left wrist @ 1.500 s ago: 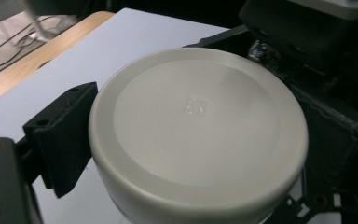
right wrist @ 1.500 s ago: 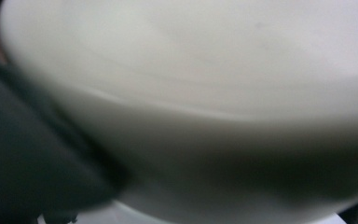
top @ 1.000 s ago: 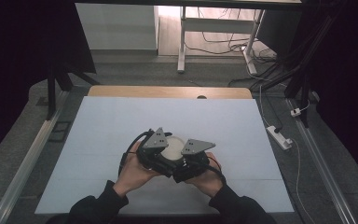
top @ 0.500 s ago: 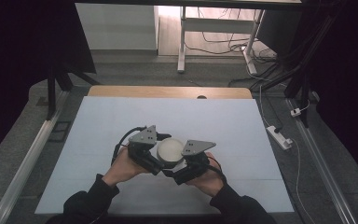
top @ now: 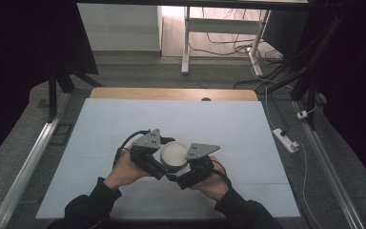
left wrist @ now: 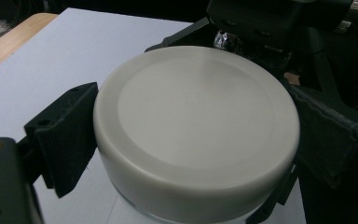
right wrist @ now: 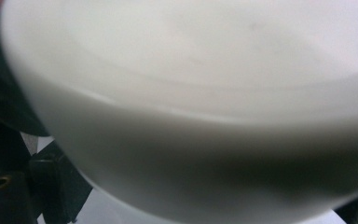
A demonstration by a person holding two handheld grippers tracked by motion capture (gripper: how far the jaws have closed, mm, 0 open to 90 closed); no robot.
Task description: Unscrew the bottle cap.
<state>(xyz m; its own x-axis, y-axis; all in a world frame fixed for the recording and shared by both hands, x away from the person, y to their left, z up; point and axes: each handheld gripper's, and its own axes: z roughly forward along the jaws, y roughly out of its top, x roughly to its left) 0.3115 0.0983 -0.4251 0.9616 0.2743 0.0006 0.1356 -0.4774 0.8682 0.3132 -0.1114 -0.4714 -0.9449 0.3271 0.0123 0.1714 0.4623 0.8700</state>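
A round white jar [top: 174,156] with a cream lid [left wrist: 196,116] stands near the middle of the white surface [top: 219,124], toward the person's edge. The left tool [top: 158,153] is clamped on the lid from 9 o'clock; the right tool [top: 183,164] is pressed against the jar from 4 o'clock, its grip too blurred to tell. Likely step: unscrewing the lid. Next calls for twisting one against the other.
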